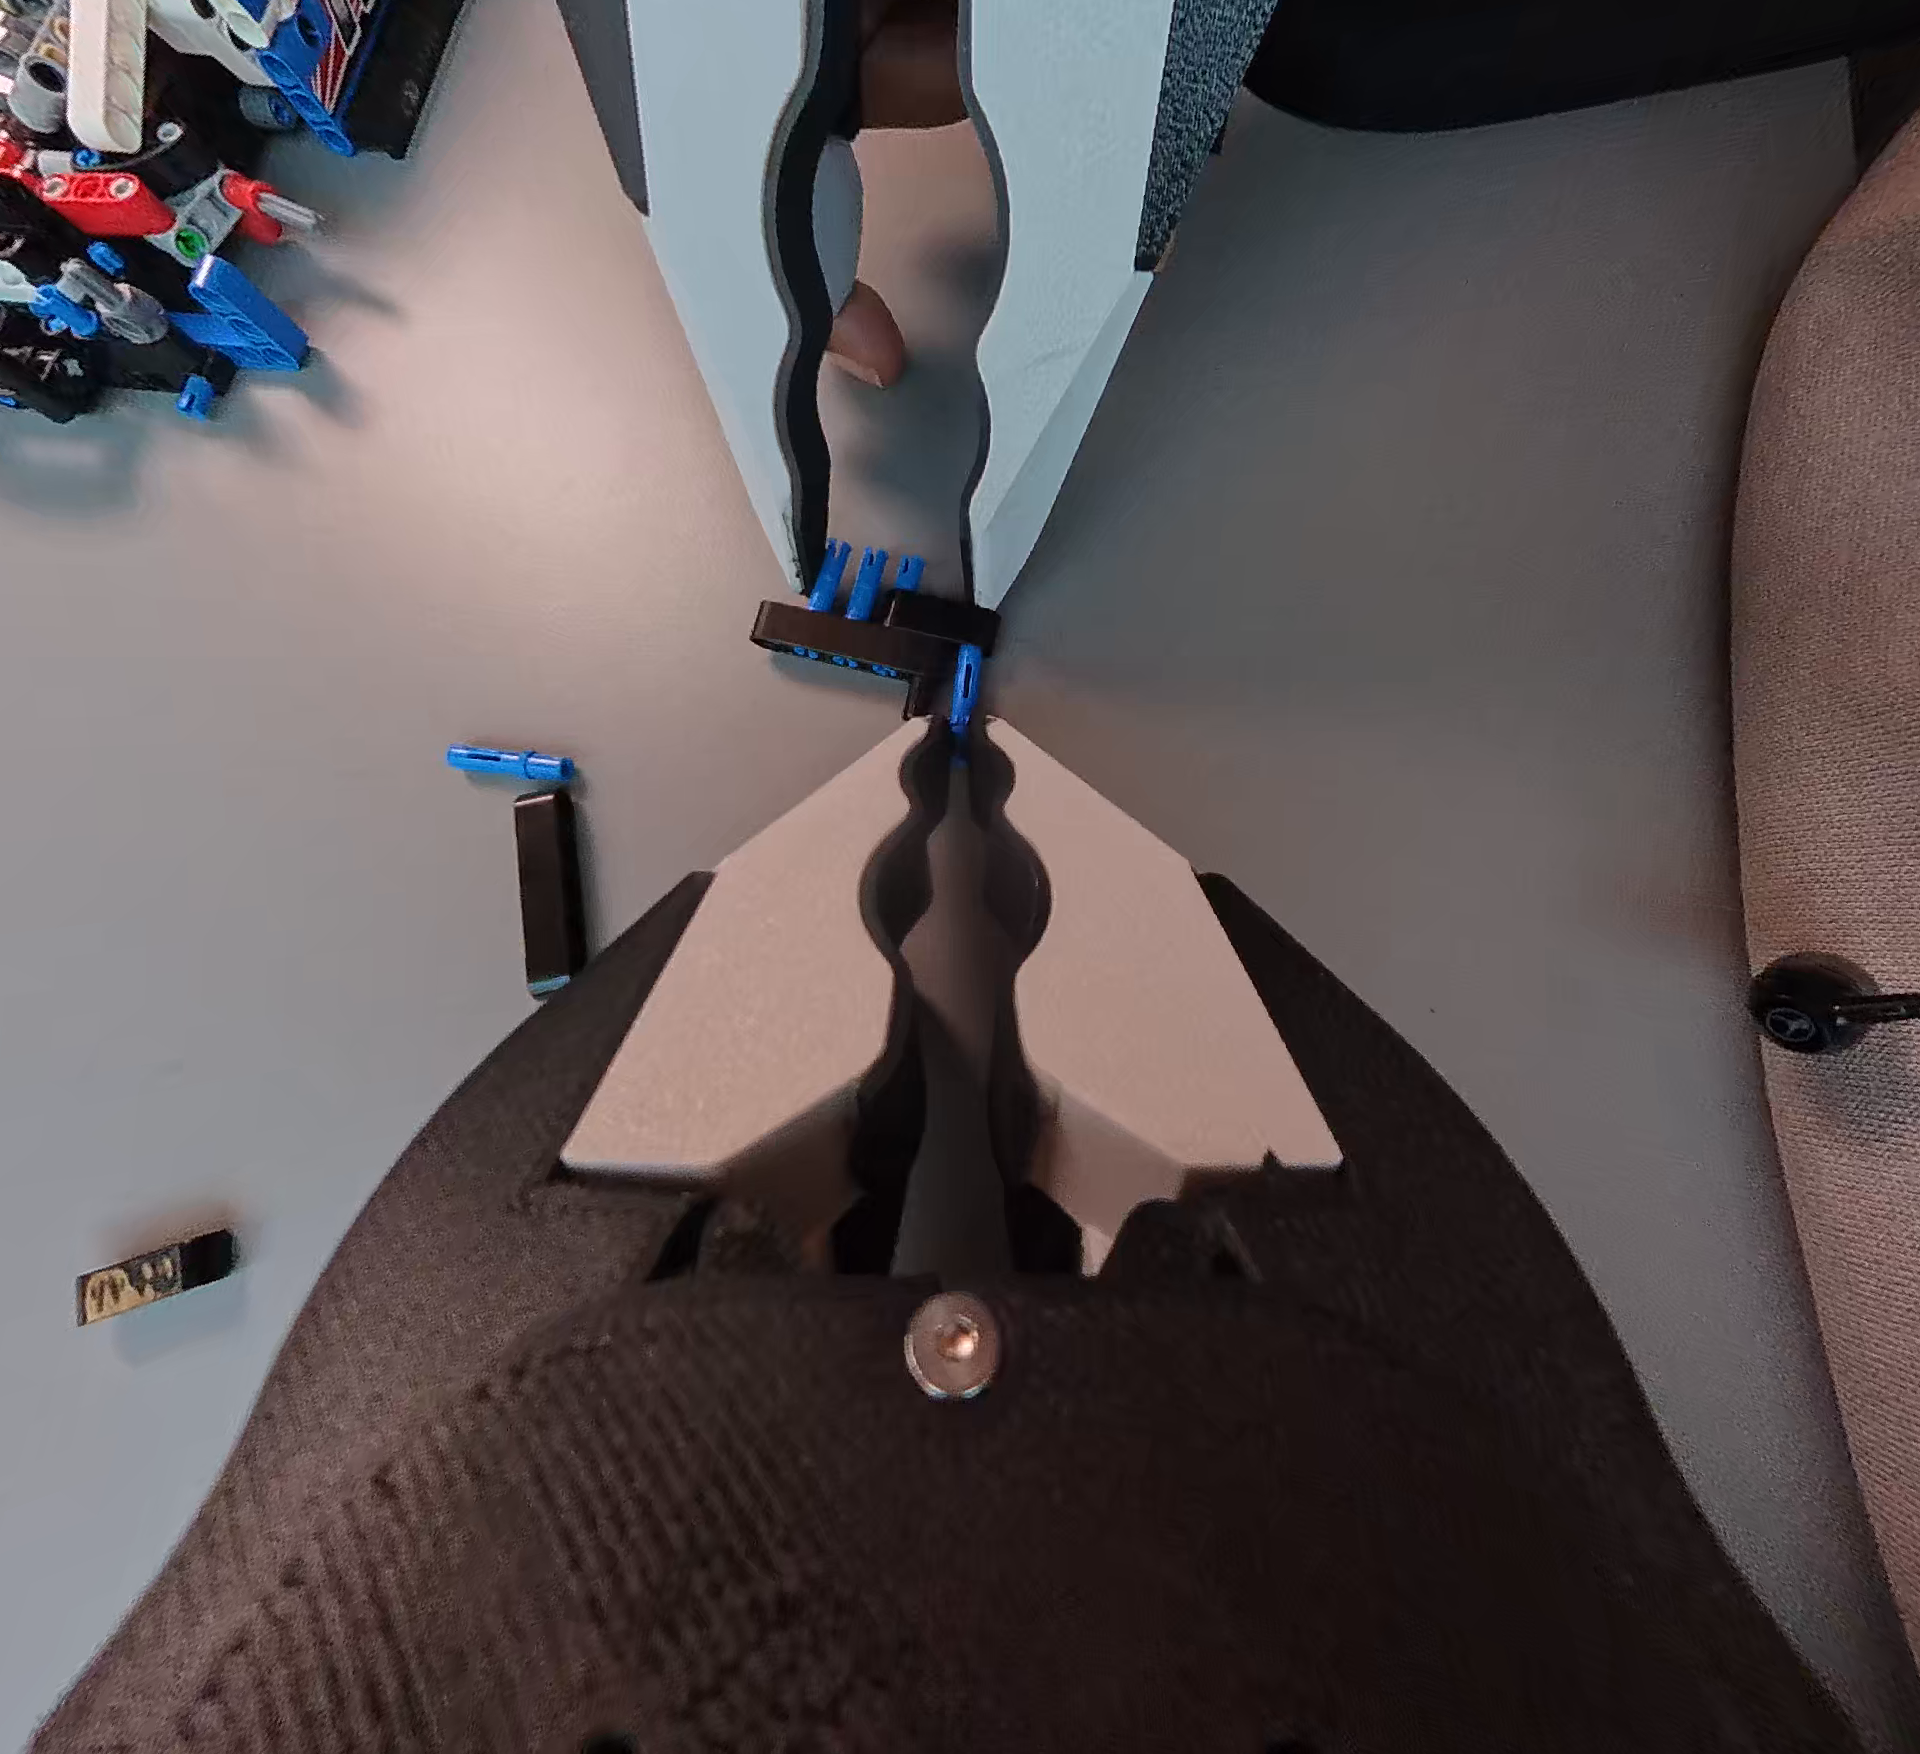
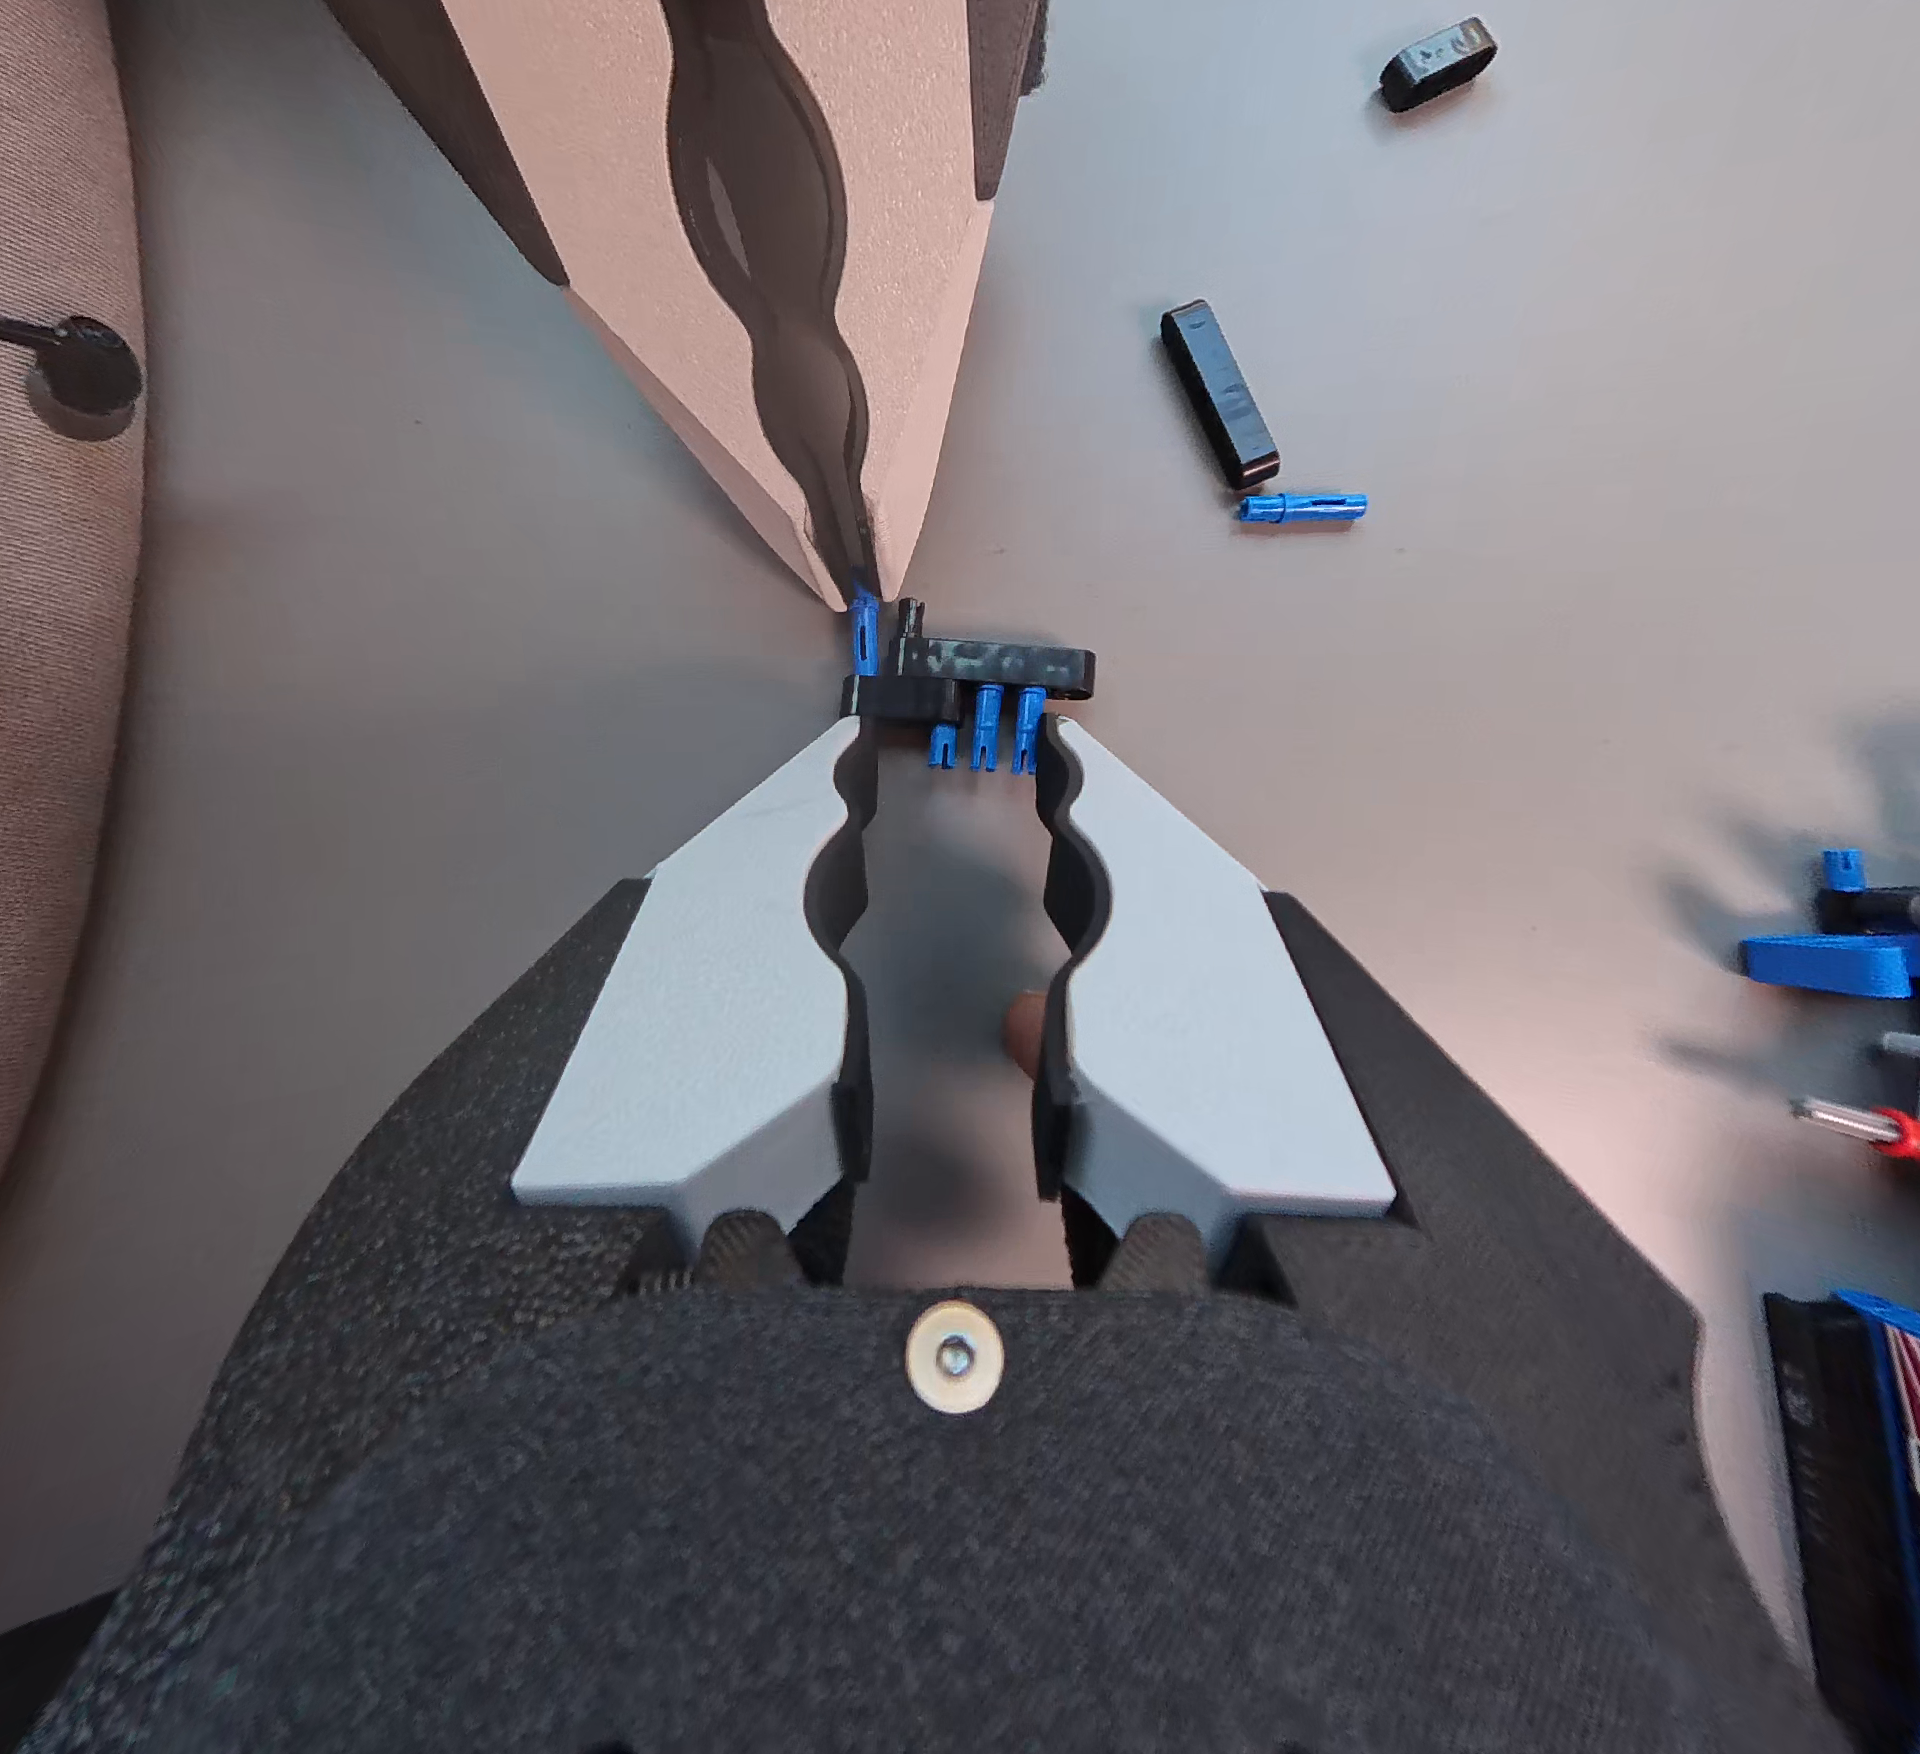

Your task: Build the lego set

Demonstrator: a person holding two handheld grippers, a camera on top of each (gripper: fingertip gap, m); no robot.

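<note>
A black L-shaped beam (image 1: 831, 629) (image 2: 997, 670) carries three blue pins (image 1: 862, 584) (image 2: 985, 728) in a row. My right gripper (image 2: 951, 728), with pale grey fingers, is shut on this beam and pins just above the grey table; in the left wrist view it (image 1: 894, 587) comes in from the top. My left gripper (image 1: 961, 728), with tan fingers, is shut on a single blue pin (image 1: 966, 681) (image 2: 862, 634) whose end meets the short arm of the beam. It shows from the top in the right wrist view (image 2: 862, 598).
A loose blue pin (image 1: 509, 761) (image 2: 1304, 507), a short black beam (image 1: 545, 894) (image 2: 1218, 395) and another black piece (image 1: 156, 1273) (image 2: 1439, 63) lie on the table. A partly built model (image 1: 156, 94) (image 2: 1849, 966) stands aside. A fabric chair (image 1: 1829, 769) (image 2: 62, 561) borders the table. Less than 4 cm separates the two grippers' tips. The black piece (image 1: 156, 1273) is about equally far from each gripper, around 15 centimeters. It is also in sight in the right wrist view (image 2: 1435, 67).
</note>
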